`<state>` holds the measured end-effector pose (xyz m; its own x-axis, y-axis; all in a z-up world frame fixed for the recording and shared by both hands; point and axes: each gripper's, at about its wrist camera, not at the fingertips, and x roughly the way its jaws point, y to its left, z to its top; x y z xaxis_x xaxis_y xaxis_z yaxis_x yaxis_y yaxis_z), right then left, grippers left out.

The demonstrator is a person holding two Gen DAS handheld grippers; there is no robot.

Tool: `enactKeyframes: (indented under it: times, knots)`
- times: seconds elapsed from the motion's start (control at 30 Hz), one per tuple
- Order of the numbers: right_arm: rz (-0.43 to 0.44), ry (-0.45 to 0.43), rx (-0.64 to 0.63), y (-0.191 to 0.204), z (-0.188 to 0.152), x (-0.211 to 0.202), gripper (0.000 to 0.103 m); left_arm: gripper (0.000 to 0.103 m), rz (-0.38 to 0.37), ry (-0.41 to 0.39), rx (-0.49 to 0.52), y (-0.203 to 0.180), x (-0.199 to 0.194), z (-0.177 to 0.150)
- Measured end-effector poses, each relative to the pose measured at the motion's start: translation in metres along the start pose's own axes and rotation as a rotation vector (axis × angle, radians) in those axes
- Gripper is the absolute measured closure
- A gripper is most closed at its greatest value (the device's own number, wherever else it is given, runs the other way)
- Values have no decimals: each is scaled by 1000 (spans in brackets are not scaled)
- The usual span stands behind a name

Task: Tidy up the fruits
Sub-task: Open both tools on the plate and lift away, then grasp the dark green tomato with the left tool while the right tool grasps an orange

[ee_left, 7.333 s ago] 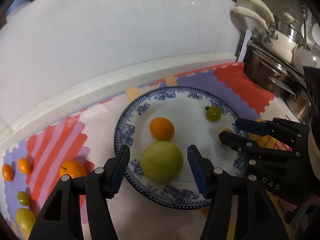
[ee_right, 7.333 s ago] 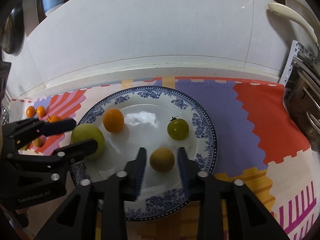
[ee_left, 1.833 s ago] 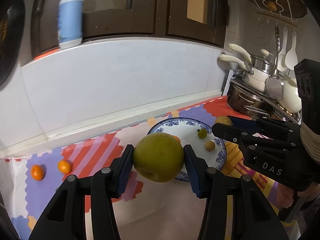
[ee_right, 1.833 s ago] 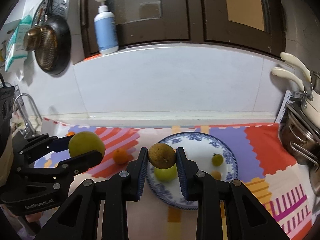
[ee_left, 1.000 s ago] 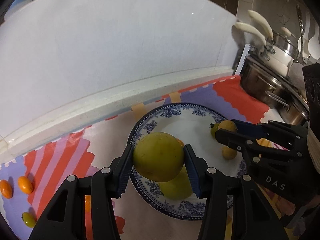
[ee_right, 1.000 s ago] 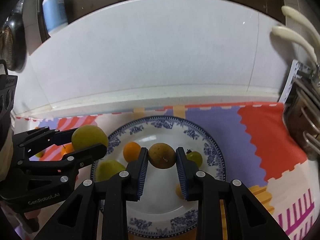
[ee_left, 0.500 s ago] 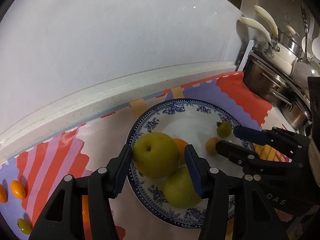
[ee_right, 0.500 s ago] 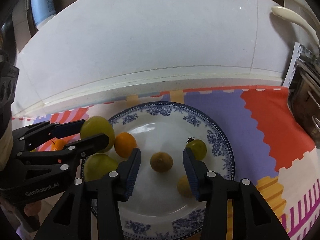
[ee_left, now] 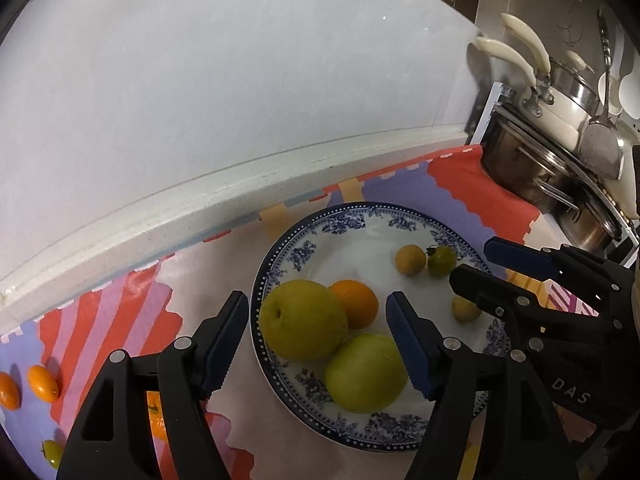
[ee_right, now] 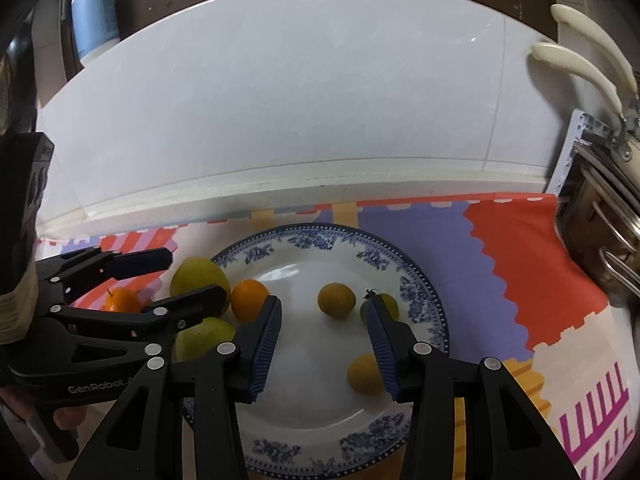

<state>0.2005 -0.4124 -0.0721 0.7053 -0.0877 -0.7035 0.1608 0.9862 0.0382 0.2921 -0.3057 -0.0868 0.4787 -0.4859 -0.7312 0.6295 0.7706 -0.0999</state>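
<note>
A blue-and-white plate (ee_left: 352, 216) lies on the colourful mat and also shows in the right wrist view (ee_right: 416, 280). On it lie two yellow-green pears (ee_left: 302, 326) (ee_left: 366, 378), an orange (ee_left: 356, 303), two small yellow-brown fruits (ee_left: 410, 260) (ee_left: 464, 310) and a green tomato (ee_left: 442, 260). My left gripper (ee_left: 316, 340) is open, its jaws on either side of the upper pear without touching it. My right gripper (ee_right: 324, 340) is open and empty above the plate, just short of the brown fruit (ee_right: 337, 300).
Small orange fruits (ee_left: 42, 382) and a green tomato (ee_left: 52, 452) lie on the mat at far left, and an orange (ee_right: 122, 300) sits left of the plate. Steel pots (ee_left: 548, 176) stand at right. A white wall ledge (ee_left: 240, 184) runs behind.
Both grippers came down over the plate, opened and let go: the pear and the brown fruit now lie on the plate. Both grippers have drawn back a little and opened wider.
</note>
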Motion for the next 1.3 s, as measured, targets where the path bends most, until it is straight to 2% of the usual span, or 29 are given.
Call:
enactKeyframes:
  times: [0.23, 0.33, 0.6, 0.73, 0.87, 1.0, 1.3]
  knots:
    - [-26, -34, 15, 5, -3, -27, 58, 30, 46, -84, -10, -6, -44, -3]
    - [-35, -63, 17, 9, -5, -43, 49, 29, 72, -129, -17, -8, -68, -6]
    - [-31, -146, 9, 27, -9, -92, 44, 25, 143, -230, -29, -10, -128, -22]
    - [-7, -176, 1, 38, -15, -114, 37, 16, 178, -278, -56, -7, -158, -37]
    - [8, -200, -24, 53, -21, -132, 36, 11, 214, -320, -94, -2, -184, -51]
    - [40, -222, -45, 68, -26, -146, 33, 8, 256, -343, -114, 3, -209, -69]
    - [101, -245, -101, 109, -41, -165, 33, 5, 350, -376, -163, 24, -255, -107]
